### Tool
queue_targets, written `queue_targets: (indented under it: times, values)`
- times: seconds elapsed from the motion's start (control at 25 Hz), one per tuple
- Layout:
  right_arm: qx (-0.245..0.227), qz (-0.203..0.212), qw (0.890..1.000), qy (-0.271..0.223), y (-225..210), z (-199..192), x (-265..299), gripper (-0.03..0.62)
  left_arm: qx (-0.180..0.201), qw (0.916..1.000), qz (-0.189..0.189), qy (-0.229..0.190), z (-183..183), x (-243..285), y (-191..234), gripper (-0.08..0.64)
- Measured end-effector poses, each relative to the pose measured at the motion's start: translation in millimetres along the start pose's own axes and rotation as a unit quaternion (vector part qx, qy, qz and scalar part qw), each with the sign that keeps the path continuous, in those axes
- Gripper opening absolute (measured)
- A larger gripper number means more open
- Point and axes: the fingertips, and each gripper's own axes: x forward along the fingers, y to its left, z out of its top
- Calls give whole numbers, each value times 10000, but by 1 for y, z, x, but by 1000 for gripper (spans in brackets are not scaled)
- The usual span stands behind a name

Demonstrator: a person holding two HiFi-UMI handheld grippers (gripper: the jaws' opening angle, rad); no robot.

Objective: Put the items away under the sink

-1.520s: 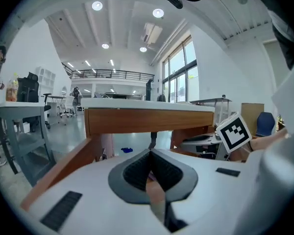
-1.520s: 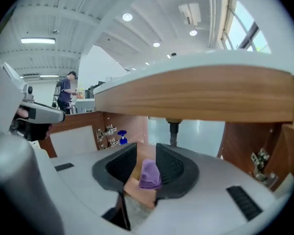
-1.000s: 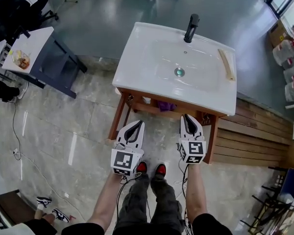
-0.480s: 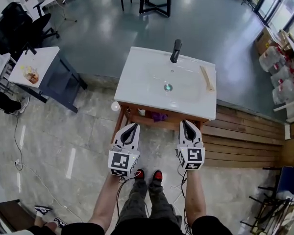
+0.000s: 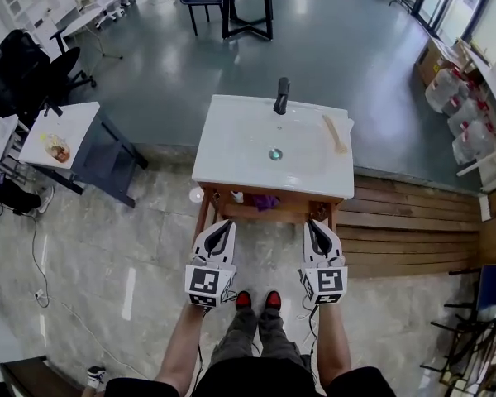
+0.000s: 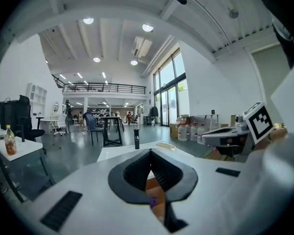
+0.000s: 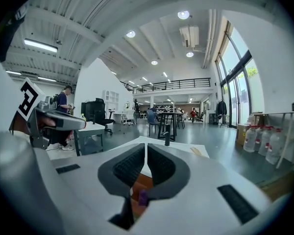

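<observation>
A white sink point(image 5: 240, 151) with a black tap point(image 5: 281, 96) stands on a wooden frame ahead of me. A wooden stick point(image 5: 336, 133) lies on its right rim. On the shelf below it sit a purple item point(image 5: 263, 201) and a small white item point(image 5: 237, 196). My left gripper point(image 5: 224, 222) and right gripper point(image 5: 312, 222) hang side by side in front of the frame, both shut and empty, clear of the shelf. In the left gripper view the left gripper point(image 6: 149, 154) points at the tap point(image 6: 136, 139). The right gripper point(image 7: 145, 146) shows the same tap point(image 7: 167, 138) beyond its tips.
A grey side table point(image 5: 62, 135) with a bottle stands at the left, with black chairs behind it. Wooden decking point(image 5: 413, 222) runs along the right, and water jugs point(image 5: 446, 89) stand beyond it. The person's red shoes point(image 5: 255, 299) are on the tiled floor below the grippers.
Both grippers have risen and drawn back from the sink, which now looks smaller and farther off. They stay side by side and empty.
</observation>
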Motion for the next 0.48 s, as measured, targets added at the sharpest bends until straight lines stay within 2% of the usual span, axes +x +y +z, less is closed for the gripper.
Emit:
queue_targets:
  times: [0.24,0.48]
  values:
    - [159,-269,9995,-8,-3,4,-11,40,106,9997,-212,-47,11,-2,-7,6]
    - [122,-497,9987,-5,-9,8,-18,40,84,9985,-484,-224,24,7,-14,6]
